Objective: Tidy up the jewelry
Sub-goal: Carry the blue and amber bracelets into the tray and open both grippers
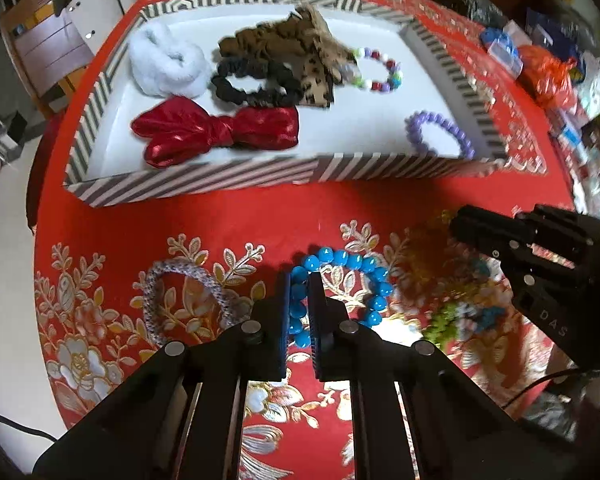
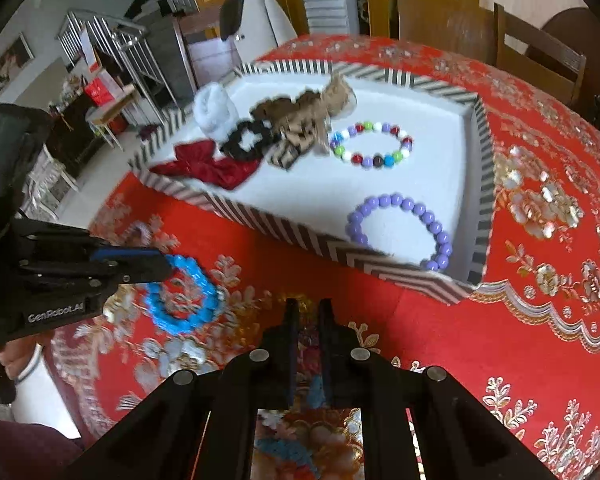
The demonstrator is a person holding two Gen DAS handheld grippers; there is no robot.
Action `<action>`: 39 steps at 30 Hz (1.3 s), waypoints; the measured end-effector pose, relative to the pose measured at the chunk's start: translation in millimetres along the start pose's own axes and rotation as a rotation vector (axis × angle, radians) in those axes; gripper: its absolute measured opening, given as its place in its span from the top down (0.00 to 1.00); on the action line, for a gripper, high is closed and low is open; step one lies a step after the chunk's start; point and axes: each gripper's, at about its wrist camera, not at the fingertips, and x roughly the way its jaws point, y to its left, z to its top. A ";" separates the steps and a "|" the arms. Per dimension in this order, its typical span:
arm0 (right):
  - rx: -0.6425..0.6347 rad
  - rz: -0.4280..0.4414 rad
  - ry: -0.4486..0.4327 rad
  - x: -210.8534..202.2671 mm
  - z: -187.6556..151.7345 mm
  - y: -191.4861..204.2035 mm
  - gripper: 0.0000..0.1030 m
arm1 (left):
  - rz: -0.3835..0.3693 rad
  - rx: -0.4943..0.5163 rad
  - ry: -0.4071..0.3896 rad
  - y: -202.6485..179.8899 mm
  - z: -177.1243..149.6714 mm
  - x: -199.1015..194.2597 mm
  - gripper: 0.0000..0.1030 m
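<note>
Left claw (image 1: pixel 299 308) pinches the blue bead bracelet (image 1: pixel 342 288) on the red table (image 1: pixel 228 216). Right claw (image 2: pixel 309 320) nearly pressed together, possibly gripping a blurred item. Striped tray (image 1: pixel 204 184) beyond holds the purple bracelet (image 2: pixel 400 232).

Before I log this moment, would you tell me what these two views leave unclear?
- Right gripper: in the right wrist view, whatever sits between its fingers is dark and blurred; a grasp cannot be confirmed.
- Pile of beaded pieces: in the left wrist view, motion blur and the right gripper hide what they are.
- Blue bead bracelet: the left gripper hides part of its ring.
- Purple bead bracelet: the striped tray's wall cuts off its near edge.
</note>
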 end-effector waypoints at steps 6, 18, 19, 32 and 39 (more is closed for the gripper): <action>0.013 0.017 -0.063 -35.8 7.9 0.5 0.92 | -0.029 -0.011 -0.073 1.6 3.4 -33.3 0.93; 0.021 0.004 -0.171 -85.5 38.7 -15.1 0.92 | -0.024 -0.022 -0.187 -0.6 37.5 -93.4 0.93; 0.026 0.005 -0.177 -88.2 41.9 -17.5 0.92 | -0.017 -0.023 -0.199 0.4 42.5 -98.1 0.93; 0.030 0.023 -0.174 -68.8 85.3 -21.7 0.92 | 0.044 -0.047 -0.230 18.4 96.6 -98.7 0.93; 0.075 0.136 -0.139 -33.4 98.5 -5.8 0.92 | 0.041 -0.066 -0.204 26.2 142.9 -72.2 0.93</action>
